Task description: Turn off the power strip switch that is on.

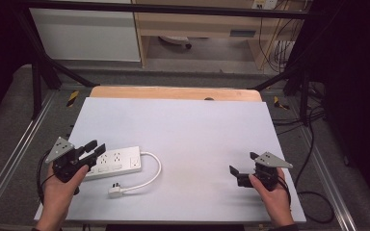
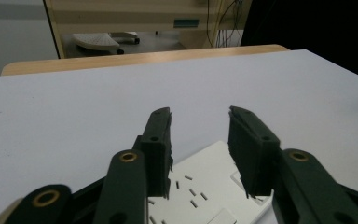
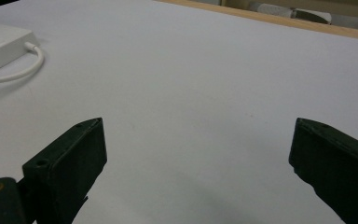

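Right of power strip (image 1: 115, 162), seemingly open tabletop (image 1: 197, 130).

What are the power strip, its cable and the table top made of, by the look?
Power strip: looks like moulded white plastic, smooth with a slight sheen and crisp slot edges. Cable: likely rubbery or PVC sheath, white, bending in a soft loop to the plug. Table top: matte pale grey sheet, perhaps laminate or board, over a wooden edge showing light grain.
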A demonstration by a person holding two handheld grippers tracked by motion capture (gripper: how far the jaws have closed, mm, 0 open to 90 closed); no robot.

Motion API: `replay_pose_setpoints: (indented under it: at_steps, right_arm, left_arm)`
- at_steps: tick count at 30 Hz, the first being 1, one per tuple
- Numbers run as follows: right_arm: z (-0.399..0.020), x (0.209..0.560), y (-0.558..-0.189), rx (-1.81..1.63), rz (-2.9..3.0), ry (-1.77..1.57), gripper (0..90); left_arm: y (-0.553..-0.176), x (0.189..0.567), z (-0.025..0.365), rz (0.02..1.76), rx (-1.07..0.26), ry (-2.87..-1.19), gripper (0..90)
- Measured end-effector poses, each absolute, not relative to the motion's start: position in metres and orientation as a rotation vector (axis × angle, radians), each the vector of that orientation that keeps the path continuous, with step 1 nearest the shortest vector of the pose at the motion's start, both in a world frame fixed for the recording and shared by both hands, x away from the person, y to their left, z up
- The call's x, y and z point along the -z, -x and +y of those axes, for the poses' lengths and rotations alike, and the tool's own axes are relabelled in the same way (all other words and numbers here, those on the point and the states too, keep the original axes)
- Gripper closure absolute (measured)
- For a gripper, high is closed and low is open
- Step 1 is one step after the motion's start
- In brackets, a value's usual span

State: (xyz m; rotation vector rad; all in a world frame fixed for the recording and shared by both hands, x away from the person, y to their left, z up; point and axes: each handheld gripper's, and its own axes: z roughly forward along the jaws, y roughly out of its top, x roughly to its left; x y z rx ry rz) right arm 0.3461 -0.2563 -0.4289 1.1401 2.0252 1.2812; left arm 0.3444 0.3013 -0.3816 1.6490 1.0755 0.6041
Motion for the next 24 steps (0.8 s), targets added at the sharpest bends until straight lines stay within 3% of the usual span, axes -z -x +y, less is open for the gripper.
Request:
replay_pose_setpoints:
  at_steps: [7, 14, 24]
  right_arm:
    - [-0.2565, 0.4292, -0.3464, -1.28, 2.024, -1.144, 4.2]
    - [-0.2563, 0.4297, -0.3466, -1.278, 2.025, -1.151, 4.1]
    - [-0.2568, 0.4291, -0.3459, -1.278, 2.022, -1.147, 4.2]
  left_arm:
    - [-0.3424, 0.3829, 0.3017, 1.049, -0.581, -1.651, 75.4]
    - [-0.3393, 0.3821, 0.3048, 1.051, -0.578, -1.648, 83.4]
    - [-0.3347, 0.3855, 0.3097, 1.065, -0.556, -1.663, 88.1]
